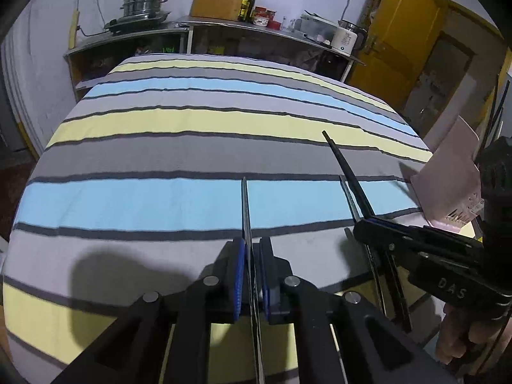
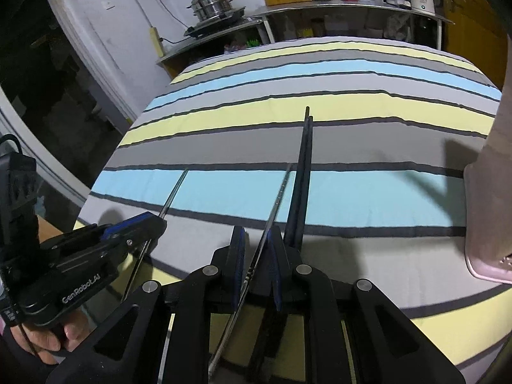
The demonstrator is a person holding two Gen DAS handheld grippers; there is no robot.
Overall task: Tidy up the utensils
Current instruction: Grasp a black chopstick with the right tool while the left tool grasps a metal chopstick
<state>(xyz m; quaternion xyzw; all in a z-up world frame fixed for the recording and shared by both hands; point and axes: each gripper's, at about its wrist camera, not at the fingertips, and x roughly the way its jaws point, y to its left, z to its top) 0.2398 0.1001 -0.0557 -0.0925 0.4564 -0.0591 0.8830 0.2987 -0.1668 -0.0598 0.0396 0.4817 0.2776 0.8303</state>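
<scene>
My left gripper (image 1: 251, 252) is shut on a thin metal chopstick (image 1: 245, 204) that points forward over the striped cloth. It also shows at the left of the right wrist view (image 2: 156, 219), the chopstick (image 2: 174, 190) sticking out ahead. My right gripper (image 2: 257, 243) is shut on a thin metal chopstick (image 2: 278, 198); a pair of black chopsticks (image 2: 302, 166) runs along its right finger, whether gripped I cannot tell. In the left wrist view the right gripper (image 1: 364, 224) sits at the right with the black chopsticks (image 1: 347, 172) rising from it.
A pink utensil holder (image 1: 451, 179) stands at the table's right edge, also at the right of the right wrist view (image 2: 489, 211). The table carries a striped cloth (image 1: 192, 147). Behind it stand a steel shelf with a steamer pot (image 1: 144, 0), bottles and a kettle (image 1: 345, 36).
</scene>
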